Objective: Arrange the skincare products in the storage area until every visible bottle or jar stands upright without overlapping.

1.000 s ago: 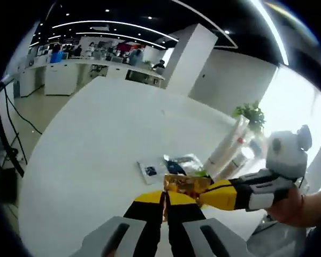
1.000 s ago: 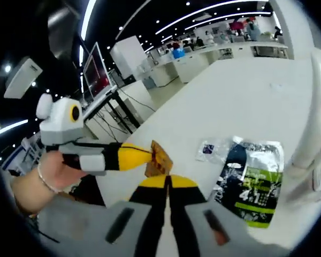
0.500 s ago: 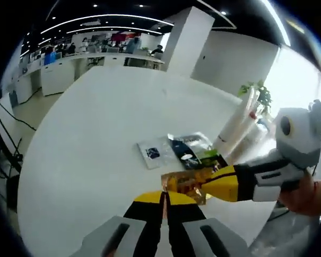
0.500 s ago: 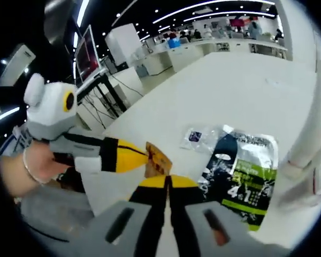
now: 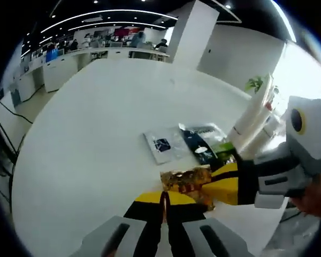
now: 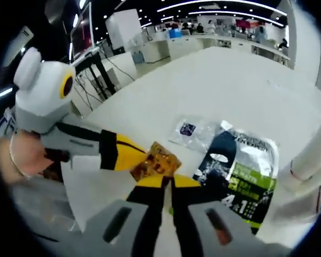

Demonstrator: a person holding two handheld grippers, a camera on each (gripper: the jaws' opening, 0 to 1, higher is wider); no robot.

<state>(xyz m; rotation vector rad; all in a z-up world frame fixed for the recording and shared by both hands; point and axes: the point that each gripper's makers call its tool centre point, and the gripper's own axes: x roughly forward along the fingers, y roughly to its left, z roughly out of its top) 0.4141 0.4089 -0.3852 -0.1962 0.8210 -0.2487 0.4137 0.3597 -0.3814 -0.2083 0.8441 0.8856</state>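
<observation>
a small gold-brown sachet (image 5: pixel 186 180) is held in the air above the white table (image 5: pixel 96 134), between the two grippers. in the left gripper view the left gripper (image 5: pixel 164 199) has its jaws drawn together with no gap seen between them, and the sachet's lower edge lies at their tips; the right gripper (image 5: pixel 214 184) comes in from the right, its yellow jaws closed onto the sachet's right side. in the right gripper view the same sachet (image 6: pixel 155 161) sits just above the right gripper (image 6: pixel 166 182), whose jaws are likewise closed, with the left gripper (image 6: pixel 129 158) meeting the sachet from the left (whether both truly pinch it, or one merely touches, cannot be told). on the table beyond, a dark and green packet (image 6: pixel 243 171) lies flat, overlapping a clear sachet with a dark label (image 6: pixel 191 131). white bottles or tubes (image 5: pixel 251 126) are seen leaning at the right in the left gripper view; whether they stand in a holder cannot be told. the step in hand is judged to be a two-gripper handling of the sachet, perhaps a hand-over or a re-grip. the task is judged far from done, since the flat items overlap. the next move calls for one gripper to let go cleanly while the other keeps hold, then for the sachet to be set down apart from the other items.
</observation>
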